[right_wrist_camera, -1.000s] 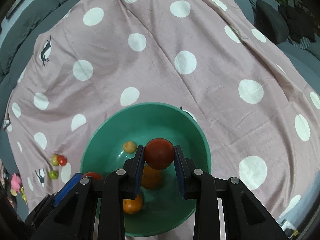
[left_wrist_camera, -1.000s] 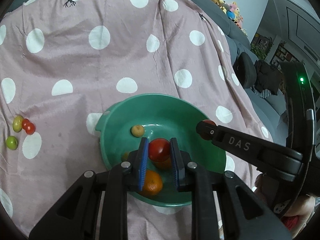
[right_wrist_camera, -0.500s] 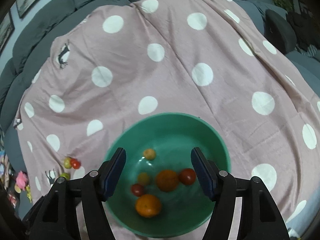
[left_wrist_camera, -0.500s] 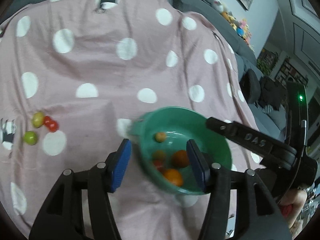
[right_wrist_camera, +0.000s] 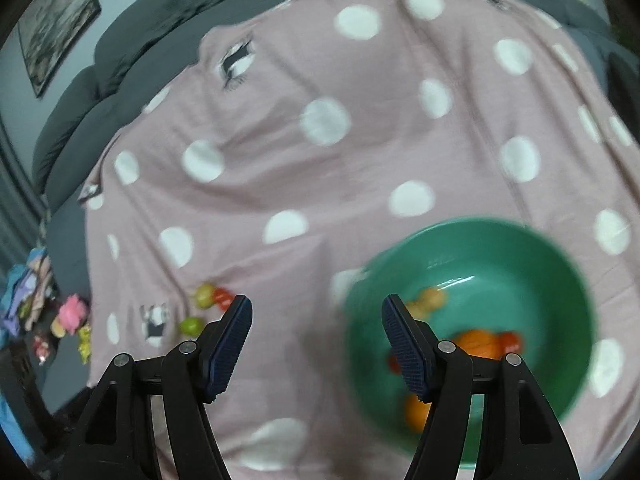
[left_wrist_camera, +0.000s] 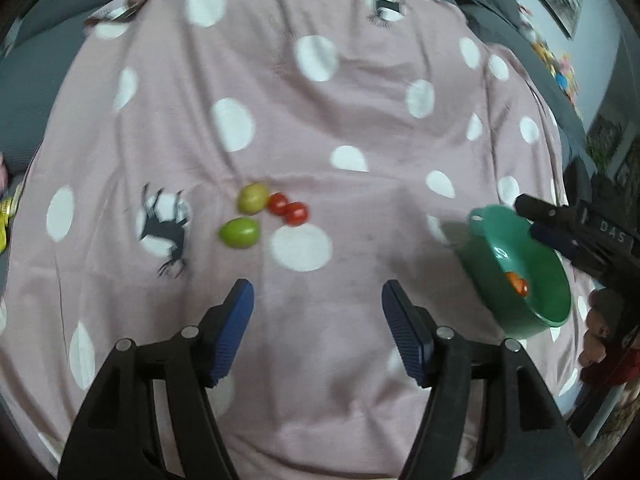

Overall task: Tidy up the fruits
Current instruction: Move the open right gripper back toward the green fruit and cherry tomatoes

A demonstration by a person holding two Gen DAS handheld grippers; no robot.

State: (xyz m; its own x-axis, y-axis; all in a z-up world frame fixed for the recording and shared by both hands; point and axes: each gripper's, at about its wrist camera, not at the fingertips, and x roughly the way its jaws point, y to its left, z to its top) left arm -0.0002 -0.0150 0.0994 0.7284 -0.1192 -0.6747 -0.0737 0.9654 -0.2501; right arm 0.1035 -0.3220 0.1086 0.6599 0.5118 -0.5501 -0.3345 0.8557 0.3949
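Both tongs gape wide and empty: left tongs face two green fruits and two red tomatoes clustered on the spotted blanket. Right tongs hang beside the green bowl holding oranges.

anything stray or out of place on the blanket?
Yes: four small fruits lie loose on the blanket, outside the green bowl: two green ones and two red ones, clustered together. Both grippers are open and empty. Nothing looks spilled or damaged.
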